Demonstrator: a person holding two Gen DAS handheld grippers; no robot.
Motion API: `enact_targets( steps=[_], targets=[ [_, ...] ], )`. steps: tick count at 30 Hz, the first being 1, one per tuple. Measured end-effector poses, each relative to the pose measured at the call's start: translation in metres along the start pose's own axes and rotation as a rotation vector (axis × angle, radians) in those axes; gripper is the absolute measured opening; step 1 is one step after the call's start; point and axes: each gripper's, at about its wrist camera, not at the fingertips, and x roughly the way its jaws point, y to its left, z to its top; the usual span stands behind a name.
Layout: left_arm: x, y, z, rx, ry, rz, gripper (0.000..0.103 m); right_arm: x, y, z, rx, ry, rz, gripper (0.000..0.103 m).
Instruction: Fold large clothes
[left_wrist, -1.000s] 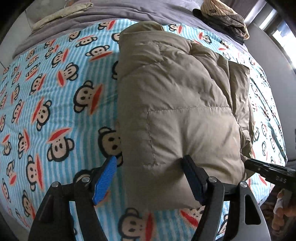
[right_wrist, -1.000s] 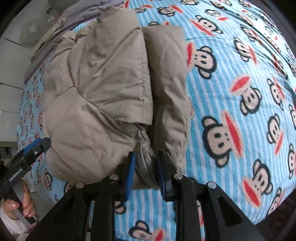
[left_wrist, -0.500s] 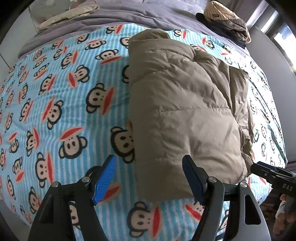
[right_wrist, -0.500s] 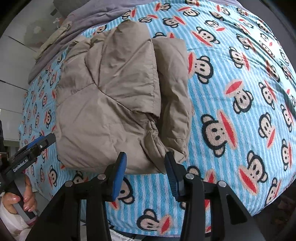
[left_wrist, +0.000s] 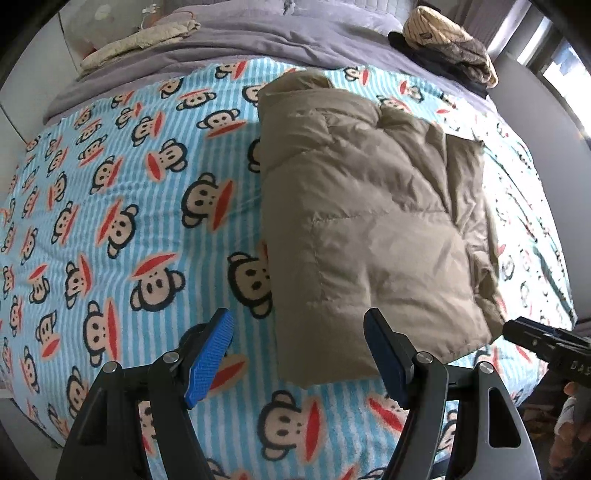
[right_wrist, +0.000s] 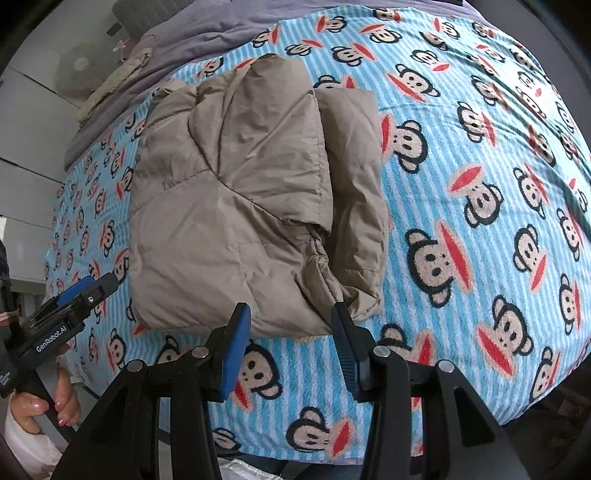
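Both grippers hang over the bed with nothing between their pads. On my left gripper (left_wrist: 299, 354) the blue pads stand wide apart at the bottom of the left wrist view, above the blanket and the near left corner of the folded jacket (left_wrist: 369, 221). My right gripper (right_wrist: 290, 343) has its jaws partly apart, bare blanket showing between them, its fingertips just below the jacket's near edge in the lower middle of the right wrist view.

I see the tan puffer jacket lying folded into a thick rectangle at the centre of both views, on the blue striped monkey-print blanket (left_wrist: 122, 206). One narrower padded fold lies along its right side in the right wrist view. A grey cover (left_wrist: 258, 40) spreads across the top of the frame, with a heap of other clothes (left_wrist: 447, 55) at the upper right. At the lower left of the right wrist view a hand (right_wrist: 40, 402) grips the other gripper's handle.
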Motion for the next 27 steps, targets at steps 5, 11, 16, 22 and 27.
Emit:
enact_targets(
  steps=[5,11,16,22,27],
  targets=[
    [-0.013,-0.003,0.005,0.008,-0.021,0.040,0.103,-0.010,0.006,0.002,-0.008,-0.029,0.001,0.056],
    [-0.040,-0.005,0.015,-0.001,-0.093,0.086,0.103,-0.038,0.022,0.012,-0.030,-0.132,-0.035,0.071],
    [-0.073,-0.004,0.023,-0.031,-0.191,0.105,0.103,-0.073,0.047,0.018,-0.109,-0.297,-0.115,0.088],
    [-0.093,-0.009,0.021,-0.035,-0.236,0.159,0.103,-0.091,0.065,0.019,-0.152,-0.376,-0.173,0.103],
    [-0.099,-0.016,0.015,-0.034,-0.241,0.186,0.103,-0.094,0.068,0.024,-0.150,-0.377,-0.172,0.103]
  ],
)
